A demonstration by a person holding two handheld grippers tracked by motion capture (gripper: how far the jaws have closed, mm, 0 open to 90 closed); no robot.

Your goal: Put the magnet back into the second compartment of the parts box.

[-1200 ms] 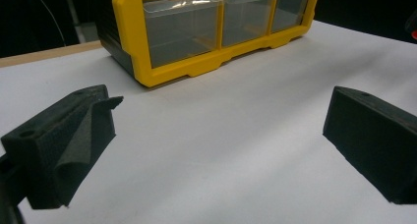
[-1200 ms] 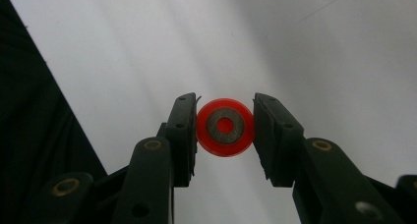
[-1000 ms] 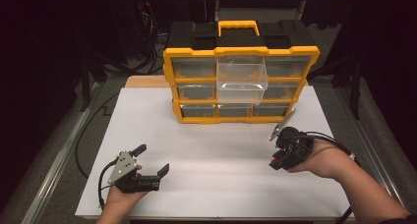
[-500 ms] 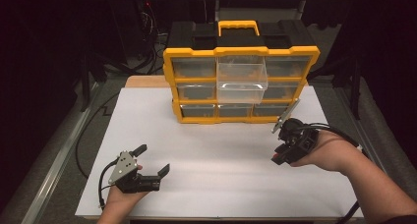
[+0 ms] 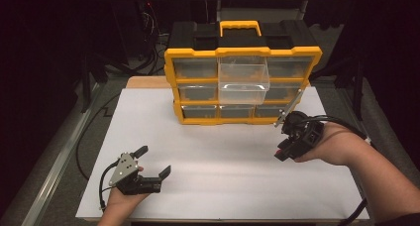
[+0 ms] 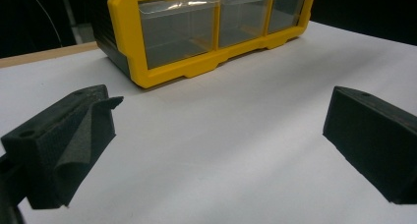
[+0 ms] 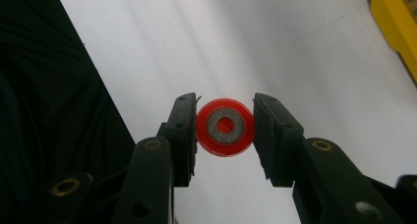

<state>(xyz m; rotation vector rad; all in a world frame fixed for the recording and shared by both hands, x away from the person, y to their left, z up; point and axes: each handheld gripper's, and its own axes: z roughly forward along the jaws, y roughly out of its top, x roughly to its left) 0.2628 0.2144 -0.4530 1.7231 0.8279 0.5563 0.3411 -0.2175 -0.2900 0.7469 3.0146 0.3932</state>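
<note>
A red disc (image 7: 224,127) is gripped by the right gripper (image 7: 224,128), so pickup's done. Dropping it into the pulled-out drawer (image 5: 243,79) is probably left. The left gripper (image 5: 152,161) is held open, empty.

Red ring (image 7: 225,127) – grey-cored (upright) – clamped btwn jaws.

Yellow drawer organizer (image 5: 242,82) on white table (image 5: 223,161).
</note>
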